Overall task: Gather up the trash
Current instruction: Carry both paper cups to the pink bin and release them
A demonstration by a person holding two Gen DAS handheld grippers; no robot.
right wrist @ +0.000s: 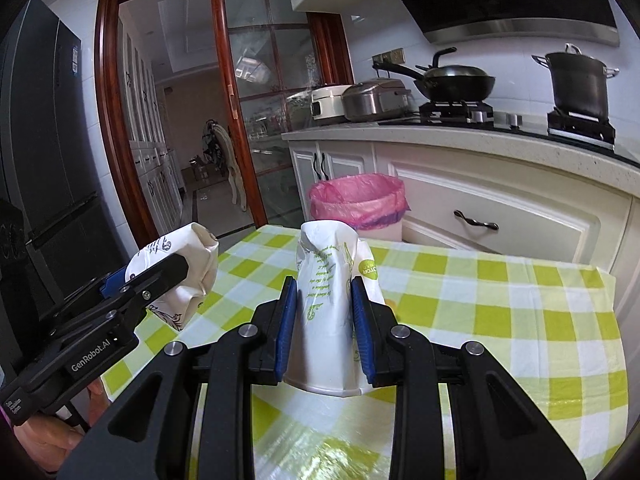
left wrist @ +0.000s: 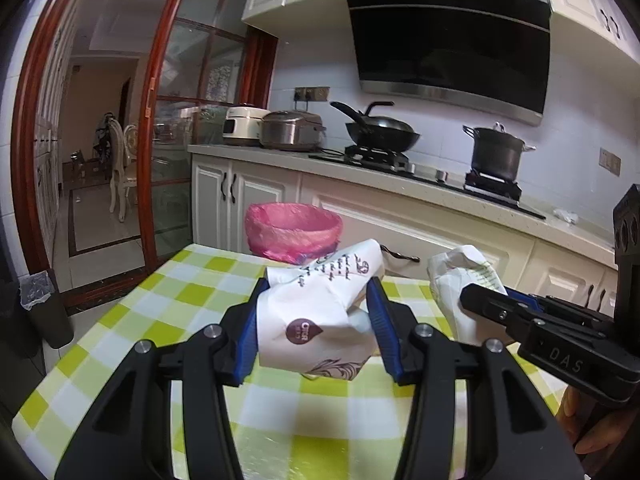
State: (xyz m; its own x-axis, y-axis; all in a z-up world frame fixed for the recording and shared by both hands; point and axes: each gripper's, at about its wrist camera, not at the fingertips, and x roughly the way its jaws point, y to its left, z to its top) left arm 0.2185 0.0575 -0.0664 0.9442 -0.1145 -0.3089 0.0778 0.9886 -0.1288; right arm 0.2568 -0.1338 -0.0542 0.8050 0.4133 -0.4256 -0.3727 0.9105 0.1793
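Observation:
My left gripper [left wrist: 320, 320] is shut on a crumpled white paper cup with brown print [left wrist: 316, 312] and holds it above the green-checked table [left wrist: 180, 300]. My right gripper [right wrist: 324, 320] is shut on a crumpled white paper cup with green print [right wrist: 326, 304]. In the left wrist view the right gripper [left wrist: 484, 300] with the green-print cup [left wrist: 460, 276] is at the right. In the right wrist view the left gripper [right wrist: 160, 276] with the brown-print cup [right wrist: 188, 264] is at the left. A bin with a pink liner [left wrist: 294, 230] [right wrist: 358, 198] stands on the floor beyond the table's far edge.
White kitchen cabinets [left wrist: 440, 232] run behind the bin, with a wok [left wrist: 382, 130], a pot [left wrist: 498, 152] and cookers on the counter. A grey bin [left wrist: 44, 308] stands on the floor at the left. A dark fridge [right wrist: 44, 152] is at the left, by a glass sliding door.

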